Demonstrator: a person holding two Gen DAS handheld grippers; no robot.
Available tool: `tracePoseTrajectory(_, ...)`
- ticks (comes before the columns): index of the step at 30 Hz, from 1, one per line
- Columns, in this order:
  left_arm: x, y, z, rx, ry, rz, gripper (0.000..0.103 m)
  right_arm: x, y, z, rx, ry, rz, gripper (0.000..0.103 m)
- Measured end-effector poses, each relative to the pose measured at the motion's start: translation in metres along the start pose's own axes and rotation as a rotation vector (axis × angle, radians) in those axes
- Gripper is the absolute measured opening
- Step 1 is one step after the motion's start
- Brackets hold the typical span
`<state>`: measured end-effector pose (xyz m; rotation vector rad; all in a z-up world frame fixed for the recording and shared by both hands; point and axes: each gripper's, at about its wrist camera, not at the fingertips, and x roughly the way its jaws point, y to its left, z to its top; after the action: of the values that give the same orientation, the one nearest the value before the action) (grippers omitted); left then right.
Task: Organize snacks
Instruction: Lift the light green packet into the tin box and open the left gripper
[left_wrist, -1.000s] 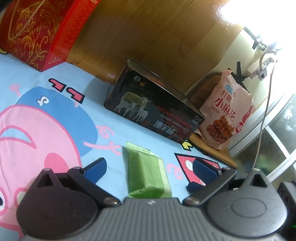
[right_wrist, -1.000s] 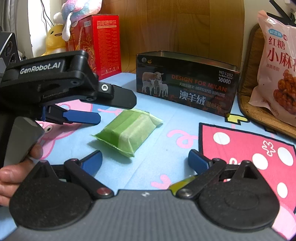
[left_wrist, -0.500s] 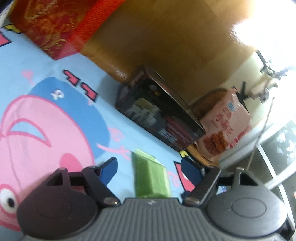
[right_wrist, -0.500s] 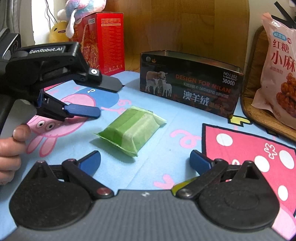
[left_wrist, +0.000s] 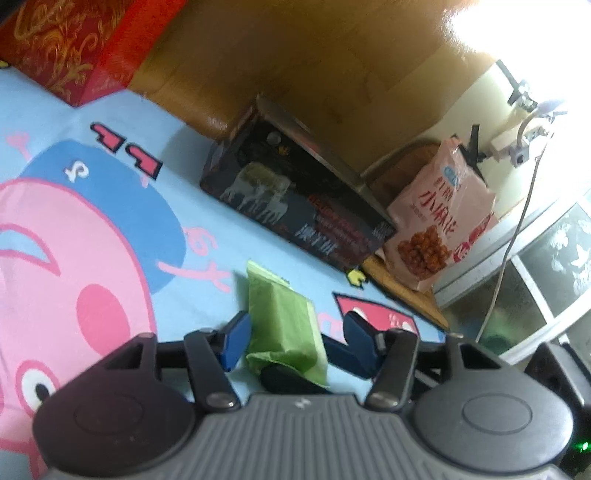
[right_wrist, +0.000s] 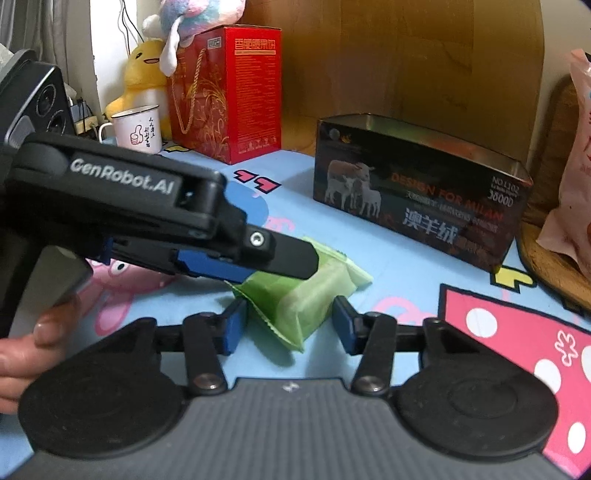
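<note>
Ahead of both grippers stands the dark open-topped box (right_wrist: 421, 192) printed with sheep; its inside is hidden from these angles, so what it holds cannot be told. To its right, leaning on a woven mat (left_wrist: 402, 284), is a pink snack bag (left_wrist: 439, 225), sealed, with browned twists pictured on it. Left of the box and further off stands a red gift box (right_wrist: 236, 92), closed, and beside that a white mug (right_wrist: 137, 129) whose contents are out of sight. The green snack packet (right_wrist: 295, 295) lies flat on the cloth between the blue fingers of the right gripper (right_wrist: 288, 325), whose jaws are closing around it; narrow gaps show on each side, so the pads do not yet press. The left gripper (left_wrist: 295, 339) comes in from the right gripper's left, its jaws also closing with the same packet (left_wrist: 284, 325) between them; one pad is at the wrapper's edge, the other just clear. A second ago both pairs of fingers stood spread wide on either side of the packet, and the left tool hung higher above it; the packet itself has not shifted. A hand (right_wrist: 22, 354) grips the left tool's handle. The surface is a light-blue cartoon cloth (left_wrist: 110, 258) with a pink pig figure; a wooden panel (right_wrist: 406, 55) backs it, plush toys (right_wrist: 147, 74) sit behind the mug, and a window (left_wrist: 546, 266) is at the far right.
</note>
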<state>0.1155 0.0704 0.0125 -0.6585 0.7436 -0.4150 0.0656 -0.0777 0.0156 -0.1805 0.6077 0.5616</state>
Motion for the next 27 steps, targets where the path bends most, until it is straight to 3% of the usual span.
tracePoseTrajectory(4,-0.013,-0.022,0.016,0.066,-0.068,-0.029,0.056,-0.017,0.0,0.01,-0.01,-0.078,-0.007,0.046)
tracePoseTrajectory(7,-0.009,-0.041,0.045,0.107,-0.104,-0.041,0.055,-0.026,-0.008,0.03,-0.025,-0.159,-0.035,0.045)
tracePoseTrajectory(12,0.026,-0.056,0.097,0.133,-0.154,-0.009,0.056,-0.011,-0.039,0.072,-0.016,-0.229,-0.084,0.046)
tracePoseTrajectory(15,0.057,-0.054,0.121,0.105,-0.138,0.022,0.058,0.01,-0.067,0.093,0.026,-0.262,-0.085,0.046)
tracePoseTrajectory(18,0.069,-0.05,0.123,0.077,-0.127,0.051,0.058,0.027,-0.091,0.102,0.084,-0.244,-0.132,0.05)
tracePoseTrajectory(20,0.063,-0.05,0.115,0.092,-0.136,0.042,0.058,0.02,-0.1,0.097,0.119,-0.251,-0.101,0.05)
tracePoseTrajectory(24,0.039,-0.05,0.094,0.114,-0.142,0.03,0.058,-0.011,-0.103,0.067,0.156,-0.262,-0.065,0.051)
tracePoseTrajectory(27,0.024,-0.054,0.065,0.141,-0.078,-0.004,0.06,-0.037,-0.103,0.034,0.205,-0.228,-0.015,0.064)
